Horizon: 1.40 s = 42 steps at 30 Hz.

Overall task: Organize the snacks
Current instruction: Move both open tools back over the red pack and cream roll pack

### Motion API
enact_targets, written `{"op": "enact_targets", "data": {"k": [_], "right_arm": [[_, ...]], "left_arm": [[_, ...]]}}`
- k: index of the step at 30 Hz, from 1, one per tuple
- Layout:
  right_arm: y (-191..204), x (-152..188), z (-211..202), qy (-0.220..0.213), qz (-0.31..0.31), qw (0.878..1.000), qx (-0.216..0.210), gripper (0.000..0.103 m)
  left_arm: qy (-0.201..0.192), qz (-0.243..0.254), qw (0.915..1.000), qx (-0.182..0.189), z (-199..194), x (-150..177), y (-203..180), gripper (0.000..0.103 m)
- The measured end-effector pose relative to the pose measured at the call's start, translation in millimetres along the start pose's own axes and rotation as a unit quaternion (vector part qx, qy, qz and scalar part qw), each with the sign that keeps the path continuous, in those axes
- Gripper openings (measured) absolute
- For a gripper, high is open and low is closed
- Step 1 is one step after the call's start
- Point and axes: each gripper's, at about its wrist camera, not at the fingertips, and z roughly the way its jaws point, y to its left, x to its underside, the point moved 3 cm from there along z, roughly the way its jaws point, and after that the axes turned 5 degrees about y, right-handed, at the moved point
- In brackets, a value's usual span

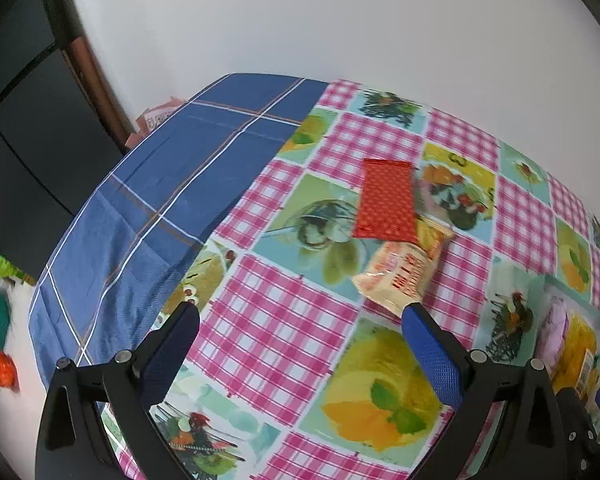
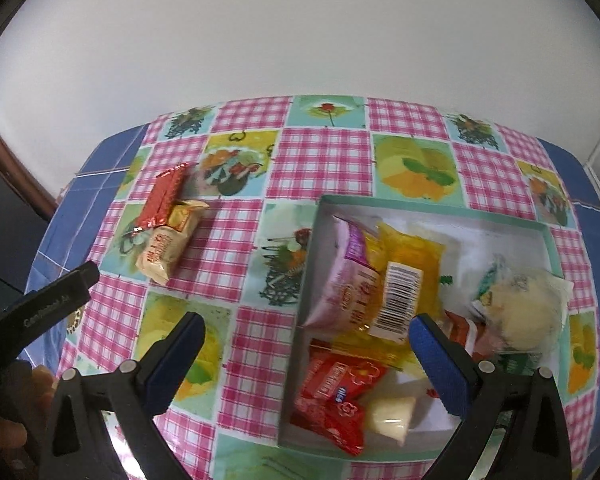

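Right now both claws hang over the table with their jaws spread wide and nothing between them. The left claw (image 1: 300, 320) is above the checked tablecloth (image 1: 284, 320), and its blue-padded right finger (image 1: 432, 356) has its tip just at the near end of a cream snack packet (image 1: 400, 276). That packet lies ahead of the claw and a little to its right, with a small yellow packet (image 1: 432, 236) touching its far end. A red dotted wrapper (image 1: 386, 200) lies further ahead, overlapping the yellow one. Left of the claw, a blue cloth (image 1: 160, 200) covers the table's edge.

The right claw (image 2: 308, 328) is over the box (image 2: 300, 280), whose left wall runs between its fingers. Inside, ahead of the right finger (image 2: 440, 364), lie a purple packet (image 2: 340, 280) and a yellow packet with a barcode (image 2: 404, 276) against each other. A red packet (image 2: 332, 400) sits nearer, just inside that finger, with a pale wedge (image 2: 392, 416) beside it. To the finger's right is a round, pale, wrapped bun (image 2: 524, 312). Well off to the front left lie the cream, yellow and red snacks, outside the box. The left claw's finger shows at the left edge.
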Motion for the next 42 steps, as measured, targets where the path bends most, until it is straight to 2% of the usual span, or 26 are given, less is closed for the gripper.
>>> {"op": "enact_targets", "data": {"k": [7, 14, 17, 28, 36, 39, 42], "right_arm": [[16, -12, 4, -0.015, 0.004, 1.0, -0.014, 0.103], [44, -27, 6, -0.032, -0.011, 0.999, -0.03, 0.103], [55, -31, 15, -0.026, -0.023, 0.999, -0.034, 0.103], [87, -46, 77, 0.006, -0.047, 0.998, -0.041, 0.103], [117, -63, 121, 0.026, -0.051, 0.997, -0.048, 0.103], [129, -69, 135, 0.031, -0.058, 0.997, -0.045, 0.103], [133, -72, 148, 0.035, -0.063, 0.997, -0.033, 0.103]], "left_arm": [[0.014, -0.019, 0.9997, 0.011, 15, -7, 13, 0.101], [0.03, -0.02, 0.9989, 0.029, 30, -12, 10, 0.101], [0.023, -0.011, 0.9989, 0.039, 39, -16, 9, 0.101], [0.002, 0.034, 0.9983, 0.046, 80, -48, 29, 0.101], [0.016, 0.049, 0.9977, 0.044, 102, -71, 41, 0.101], [0.019, 0.057, 0.9978, 0.029, 108, -79, 45, 0.101], [0.026, 0.057, 0.9975, 0.033, 113, -85, 48, 0.101]]}}
